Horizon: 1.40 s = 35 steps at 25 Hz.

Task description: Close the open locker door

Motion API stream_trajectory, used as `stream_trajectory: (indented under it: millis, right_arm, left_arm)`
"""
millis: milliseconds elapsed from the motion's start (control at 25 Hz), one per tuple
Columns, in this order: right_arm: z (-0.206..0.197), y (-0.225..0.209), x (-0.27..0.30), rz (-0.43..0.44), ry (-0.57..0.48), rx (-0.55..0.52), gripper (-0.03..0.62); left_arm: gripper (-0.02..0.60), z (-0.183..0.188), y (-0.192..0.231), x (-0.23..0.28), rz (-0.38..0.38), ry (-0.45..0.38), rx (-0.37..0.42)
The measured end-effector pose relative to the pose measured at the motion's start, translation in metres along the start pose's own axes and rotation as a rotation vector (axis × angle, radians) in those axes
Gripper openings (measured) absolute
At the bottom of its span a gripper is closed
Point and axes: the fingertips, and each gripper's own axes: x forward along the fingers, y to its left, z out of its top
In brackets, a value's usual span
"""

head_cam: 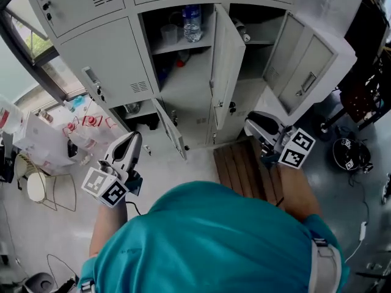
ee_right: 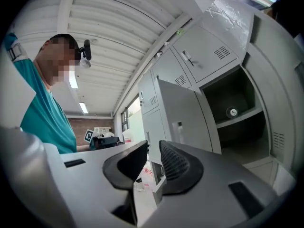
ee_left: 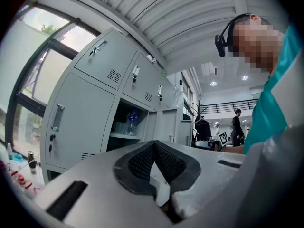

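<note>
Middle locker door [head_cam: 227, 66] stands wide open, bottle [head_cam: 192, 23] on the shelf beside it; a second door [head_cam: 308, 66] hangs open further right. My left gripper [head_cam: 134, 140] is pressed together, empty. My right gripper [head_cam: 250, 126] is spread, nothing between its jaws, clear of both doors.

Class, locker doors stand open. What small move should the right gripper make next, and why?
Probably move the right gripper forward to the outer face of the middle open door: its jaws stand apart, empty, and it hangs short of the door.
</note>
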Motion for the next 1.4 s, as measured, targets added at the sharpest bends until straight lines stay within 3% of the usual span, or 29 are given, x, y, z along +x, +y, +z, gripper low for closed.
stream_trajectory:
  millis: [360, 840, 1400]
  right_arm:
    - [0.0, -0.084, 0.024, 0.278, 0.075, -0.05, 0.087]
    - [-0.008, -0.07, 0.063, 0.681, 0.129, -0.096, 0.12]
    - [-0.005, -0.062, 0.075, 0.818, 0.166, -0.097, 0.108]
  left_arm:
    - [0.005, -0.021, -0.037, 0.091, 0.121, 0.045, 0.018]
    - [0.005, -0.031, -0.049, 0.12, 0.223, 0.121, 0.028]
    - [0.005, -0.036, -0.053, 0.123, 0.253, 0.117, 0.021]
